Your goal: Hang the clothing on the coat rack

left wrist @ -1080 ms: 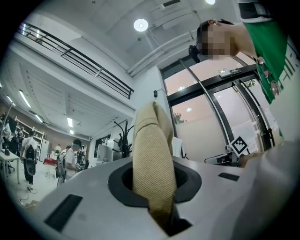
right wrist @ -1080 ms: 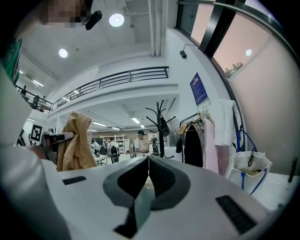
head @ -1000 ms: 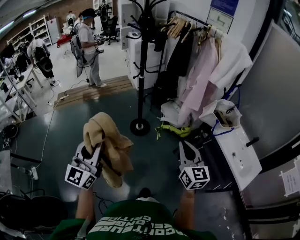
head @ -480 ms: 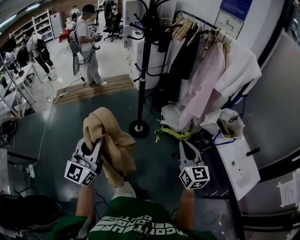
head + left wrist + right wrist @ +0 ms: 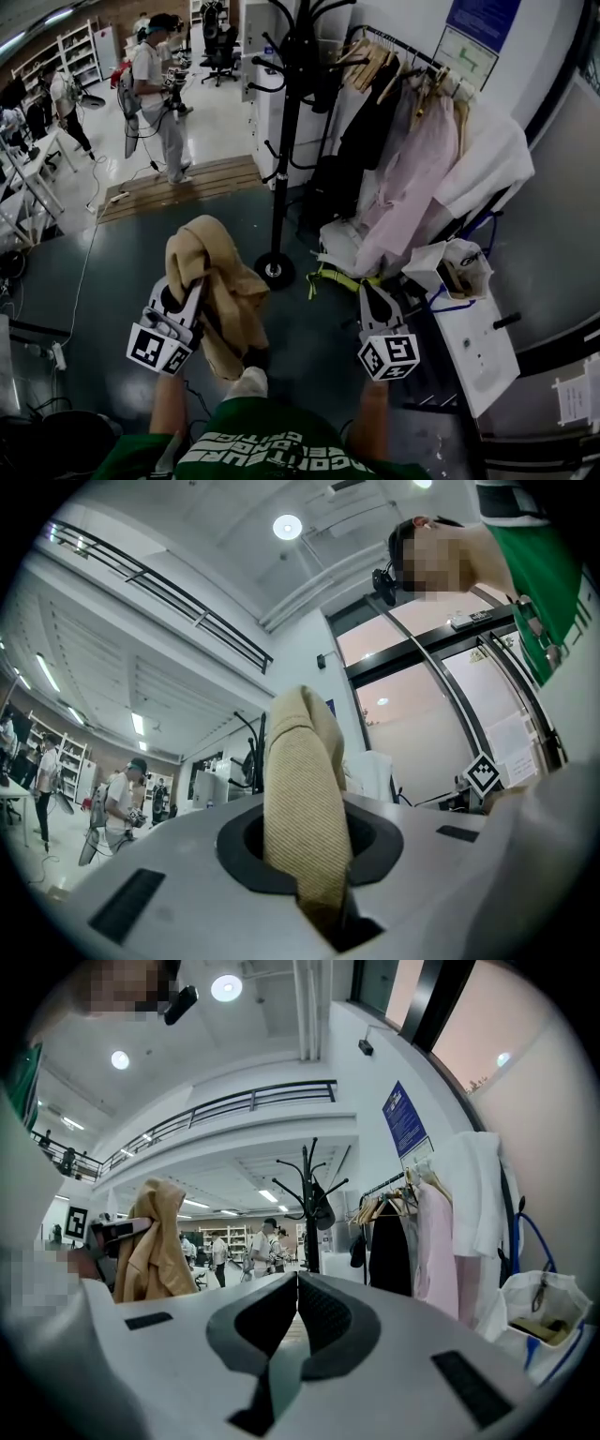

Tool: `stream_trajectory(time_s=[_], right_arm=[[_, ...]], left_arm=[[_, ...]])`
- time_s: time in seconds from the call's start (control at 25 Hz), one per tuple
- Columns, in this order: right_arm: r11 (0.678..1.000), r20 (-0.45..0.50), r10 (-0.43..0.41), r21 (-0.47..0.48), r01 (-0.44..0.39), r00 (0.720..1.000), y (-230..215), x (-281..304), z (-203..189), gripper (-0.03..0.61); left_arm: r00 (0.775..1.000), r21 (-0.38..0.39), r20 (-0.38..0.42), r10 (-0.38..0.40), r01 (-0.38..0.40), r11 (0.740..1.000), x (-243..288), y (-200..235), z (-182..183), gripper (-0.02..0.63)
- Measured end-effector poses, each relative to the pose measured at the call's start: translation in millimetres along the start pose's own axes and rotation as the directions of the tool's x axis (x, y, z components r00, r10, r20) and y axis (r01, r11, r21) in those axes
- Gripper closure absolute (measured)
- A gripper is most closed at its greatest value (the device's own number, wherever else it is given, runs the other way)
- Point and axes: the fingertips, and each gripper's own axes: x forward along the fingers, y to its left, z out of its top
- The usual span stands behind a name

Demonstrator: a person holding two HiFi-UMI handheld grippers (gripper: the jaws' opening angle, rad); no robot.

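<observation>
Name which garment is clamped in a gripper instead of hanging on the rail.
The tan garment, pinched in the left gripper. The black garment, pink garment and white garment hang on the rail.

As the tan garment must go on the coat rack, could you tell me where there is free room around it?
Free: the dark floor left of the coat rack, up to the wooden platform, and its left-side hooks. Crowded: a dark item on its upper right, then the hanging clothes and a heap below.
</observation>
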Motion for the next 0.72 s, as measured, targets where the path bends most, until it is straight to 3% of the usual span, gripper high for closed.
stream_trajectory(time_s=[0.72], right_arm=[[1.0,0.011,-0.007,-0.003,0.007,1.0,-19.1,150.0,30.6,0.569]], left_arm=[[0.999,0.005,0.015,-0.038,0.037,0.999,116.3,107.1,-9.0,0.558]])
